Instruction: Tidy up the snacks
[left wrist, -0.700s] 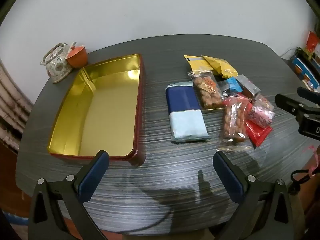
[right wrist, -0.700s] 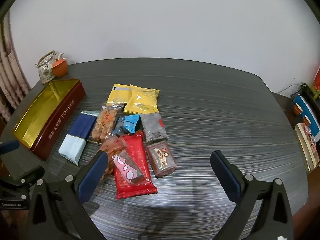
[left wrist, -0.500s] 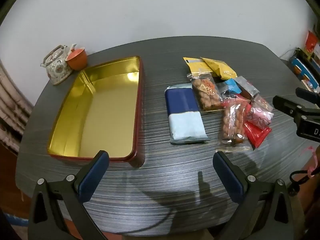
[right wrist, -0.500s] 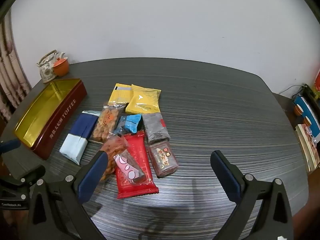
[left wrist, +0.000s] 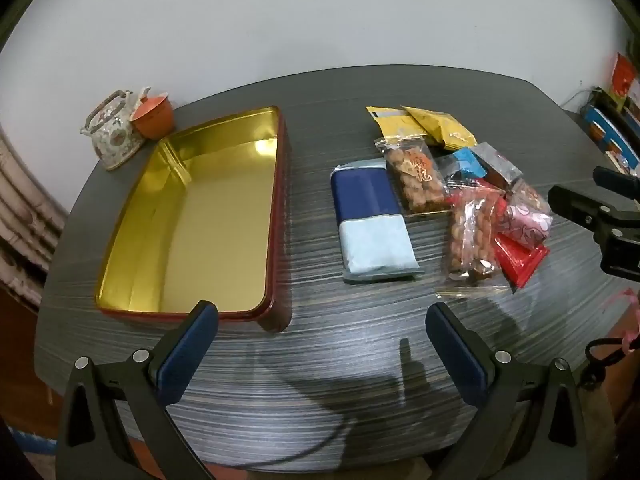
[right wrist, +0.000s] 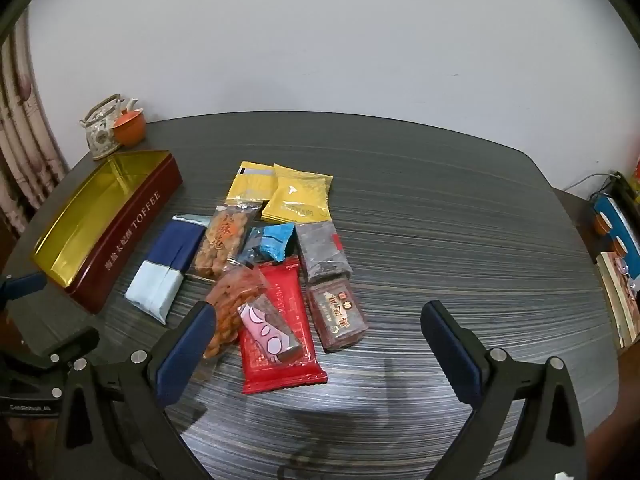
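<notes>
While spread wide, both fingers (left wrist: 206,330) hold nothing.

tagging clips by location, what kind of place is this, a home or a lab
Most likely a home room. A patterned teapot and an orange cup stand at the back of a dark striped table, a curtain hangs beside it, and books are stacked at the right.

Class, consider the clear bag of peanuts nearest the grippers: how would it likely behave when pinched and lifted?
The clear peanut bag would probably sag, since loose nuts fill thin film. Its glossy wrapper may slip between pads. It leans on the red packet, so lifting it might nudge that.
</notes>
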A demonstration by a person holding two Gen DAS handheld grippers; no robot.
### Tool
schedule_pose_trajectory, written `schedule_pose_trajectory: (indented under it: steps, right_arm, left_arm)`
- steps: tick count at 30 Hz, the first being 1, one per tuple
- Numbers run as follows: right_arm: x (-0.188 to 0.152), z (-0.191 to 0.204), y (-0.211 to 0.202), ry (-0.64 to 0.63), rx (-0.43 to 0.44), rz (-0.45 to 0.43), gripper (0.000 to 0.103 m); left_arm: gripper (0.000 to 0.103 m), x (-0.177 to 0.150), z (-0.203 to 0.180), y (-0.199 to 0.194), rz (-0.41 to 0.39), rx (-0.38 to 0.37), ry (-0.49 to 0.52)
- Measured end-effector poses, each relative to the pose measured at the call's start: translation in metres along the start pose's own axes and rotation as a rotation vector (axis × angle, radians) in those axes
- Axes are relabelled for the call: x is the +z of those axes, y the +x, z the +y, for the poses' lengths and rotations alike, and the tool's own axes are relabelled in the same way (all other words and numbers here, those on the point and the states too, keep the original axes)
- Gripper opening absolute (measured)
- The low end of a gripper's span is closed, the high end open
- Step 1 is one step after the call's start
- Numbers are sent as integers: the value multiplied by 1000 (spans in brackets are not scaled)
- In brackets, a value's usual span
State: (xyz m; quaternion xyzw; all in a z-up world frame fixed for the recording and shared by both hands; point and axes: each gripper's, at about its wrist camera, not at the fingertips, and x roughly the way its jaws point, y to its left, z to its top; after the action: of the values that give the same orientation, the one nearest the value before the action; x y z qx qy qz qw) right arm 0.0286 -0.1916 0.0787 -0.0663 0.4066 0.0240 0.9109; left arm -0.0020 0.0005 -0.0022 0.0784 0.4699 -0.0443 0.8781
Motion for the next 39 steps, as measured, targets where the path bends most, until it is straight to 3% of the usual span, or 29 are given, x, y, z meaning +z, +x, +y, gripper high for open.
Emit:
schedule_pose_trajectory:
  steps: [39]
  right_arm:
    - [-1, 3, -1, -8, 11, 20, 96]
  left_arm:
    - [103, -1, -2, 3, 6, 8, 3]
